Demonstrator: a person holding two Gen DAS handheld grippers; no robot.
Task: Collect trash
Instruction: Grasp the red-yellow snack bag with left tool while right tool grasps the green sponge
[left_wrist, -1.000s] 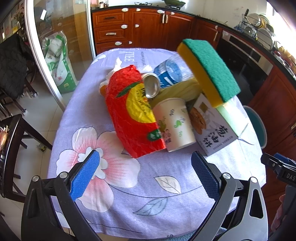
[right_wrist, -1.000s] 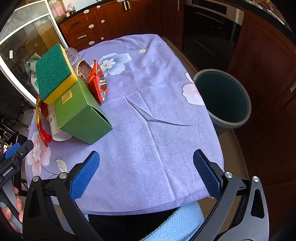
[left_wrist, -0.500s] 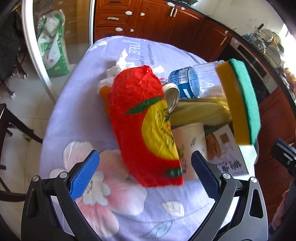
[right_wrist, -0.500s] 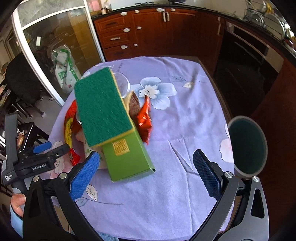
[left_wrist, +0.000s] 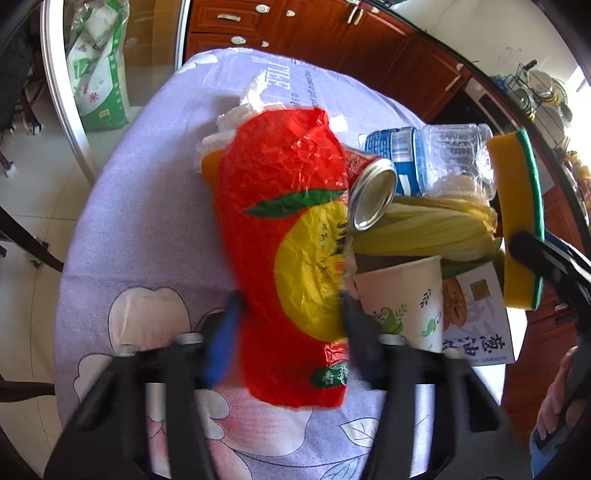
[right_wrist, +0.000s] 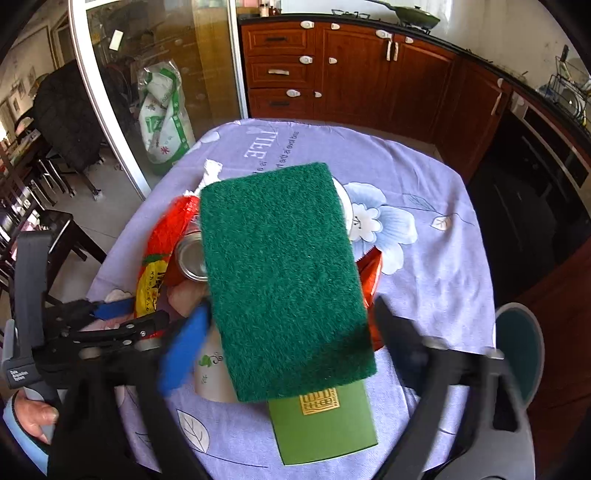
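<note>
The trash sat heaped at the middle of the round table (right_wrist: 443, 236) under its lilac flowered cloth, a judgement being that it was piled so each piece could be lifted off in turn toward the bin (right_wrist: 519, 347) standing just off the table's right edge.

The left gripper (left_wrist: 286, 314) had just been closing, and its 2 blurred fingers (left_wrist: 225, 332) flanked the near half of the red and yellow plastic bag (left_wrist: 288, 236), which lay draped over the left of the heap. Whether the pads already pressed on the film could not be told through the blur; the jaws stood about as wide as the bag.

The right gripper (right_wrist: 288, 332) had also just been closing, and its jaws straddled the near end of the green sponge (right_wrist: 284, 273), which rested tilted on top of the green box (right_wrist: 325, 421). A gap showed on the right side, so it looked not yet clamped.

Beside the bag lay a can (left_wrist: 371, 194), a crushed bottle (left_wrist: 436, 158), a corn husk (left_wrist: 424, 229) and a paper cup (left_wrist: 402, 299), all touching.
</note>
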